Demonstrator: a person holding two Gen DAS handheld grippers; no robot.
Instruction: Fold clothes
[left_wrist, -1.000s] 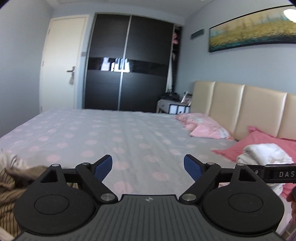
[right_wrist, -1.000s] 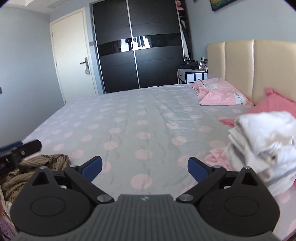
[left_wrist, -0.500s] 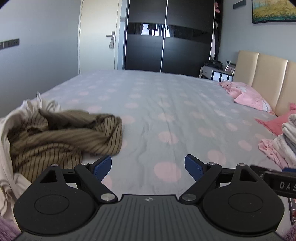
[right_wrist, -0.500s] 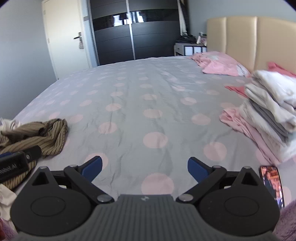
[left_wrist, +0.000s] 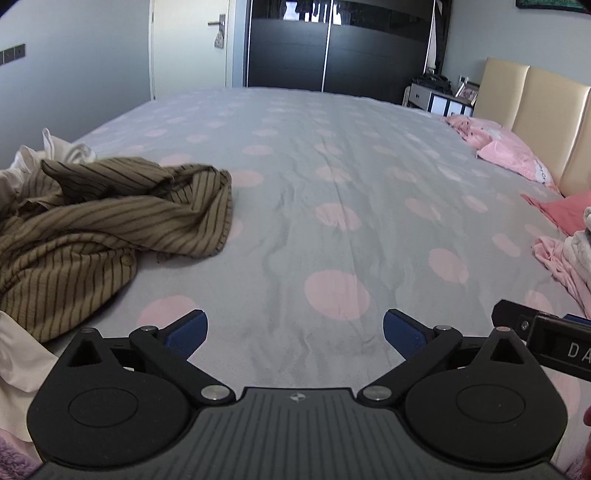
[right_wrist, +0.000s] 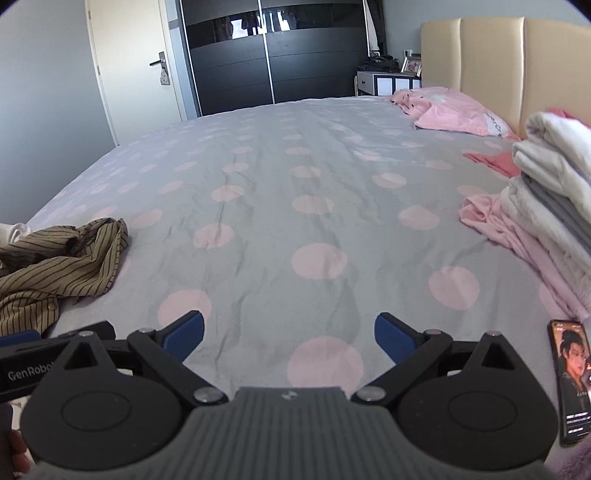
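both empty, jaws wide apart: left gripper (left_wrist: 293, 332) and right gripper (right_wrist: 289, 334), hovering side by side over bare spotted bedsheet (left_wrist: 332, 206) at the near edge

next target by the look of it: brown striped shirt (left_wrist: 103, 229), crumpled at near left of the bed, also seen at left in right wrist view (right_wrist: 62, 266). lies left and slightly far of the left gripper, well left of the right one, so left gripper clearly nearer

no clean long axis, bunched heap; overall spread runs from near-left edge toward bed centre, with a loose hem corner (left_wrist: 221, 206) pointing right toward the open sheet. collar/sleeves not tellable

on top of white garments (left_wrist: 55, 147) at far left

folded stack (right_wrist: 546, 192) sits at right, well apart; phone (right_wrist: 570, 380) near right edge
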